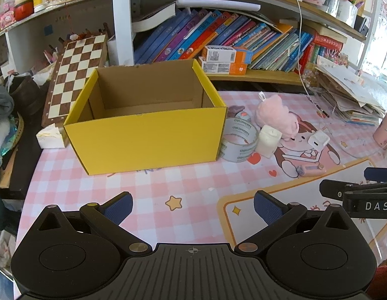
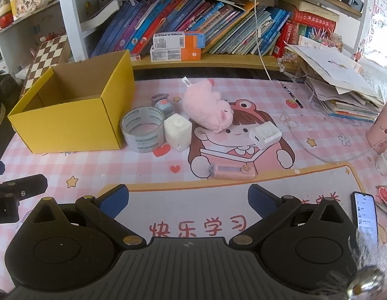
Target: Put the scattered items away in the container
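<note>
An empty yellow cardboard box (image 1: 146, 135) (image 2: 68, 122) stands on the pink checked desk mat. Right of it lie a clear tape roll (image 1: 239, 138) (image 2: 143, 130), a white cube (image 1: 268, 137) (image 2: 178, 131), a pink plush toy (image 1: 276, 115) (image 2: 208, 103), a white charger (image 1: 318, 140) (image 2: 264, 133), a small grey-and-orange gadget (image 2: 163, 105) and a pink flat gadget (image 2: 231, 171) (image 1: 310, 171). My left gripper (image 1: 192, 206) is open over the mat in front of the box. My right gripper (image 2: 188, 200) is open, short of the pink flat gadget. Both hold nothing.
A chessboard (image 1: 75, 75) leans left of the box. Shelves of books (image 2: 206, 25) line the back. A paper stack (image 2: 343, 87) sits at right, with a pink cup (image 2: 381, 125), a phone (image 2: 365, 215), a pen (image 2: 292, 95) and a white cable (image 2: 261, 50).
</note>
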Motion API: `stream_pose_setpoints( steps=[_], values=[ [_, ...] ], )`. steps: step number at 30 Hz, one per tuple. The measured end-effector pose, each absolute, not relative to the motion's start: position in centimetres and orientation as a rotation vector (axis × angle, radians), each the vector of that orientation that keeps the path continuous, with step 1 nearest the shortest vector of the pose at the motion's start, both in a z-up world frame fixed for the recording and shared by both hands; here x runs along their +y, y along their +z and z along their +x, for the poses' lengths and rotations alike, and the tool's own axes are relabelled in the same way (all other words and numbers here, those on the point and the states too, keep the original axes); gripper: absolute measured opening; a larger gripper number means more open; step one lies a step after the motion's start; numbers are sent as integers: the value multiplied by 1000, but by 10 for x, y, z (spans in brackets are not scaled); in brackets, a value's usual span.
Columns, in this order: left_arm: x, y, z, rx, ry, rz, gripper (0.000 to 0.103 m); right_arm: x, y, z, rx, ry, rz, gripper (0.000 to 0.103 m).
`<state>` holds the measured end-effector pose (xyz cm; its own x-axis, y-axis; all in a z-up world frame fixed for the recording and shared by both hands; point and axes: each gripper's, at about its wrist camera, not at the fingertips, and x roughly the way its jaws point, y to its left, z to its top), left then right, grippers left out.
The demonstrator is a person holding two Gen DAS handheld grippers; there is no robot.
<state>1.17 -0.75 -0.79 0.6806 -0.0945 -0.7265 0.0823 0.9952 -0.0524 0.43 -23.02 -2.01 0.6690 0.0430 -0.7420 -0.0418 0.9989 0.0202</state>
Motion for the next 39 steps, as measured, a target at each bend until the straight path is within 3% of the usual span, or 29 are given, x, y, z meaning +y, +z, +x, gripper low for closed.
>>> stream_pose_setpoints(
  steps=[39],
  values=[
    [-53,-18,18,846,-92,-33,103,-272,-33,20,859,181,18,101]
  ],
)
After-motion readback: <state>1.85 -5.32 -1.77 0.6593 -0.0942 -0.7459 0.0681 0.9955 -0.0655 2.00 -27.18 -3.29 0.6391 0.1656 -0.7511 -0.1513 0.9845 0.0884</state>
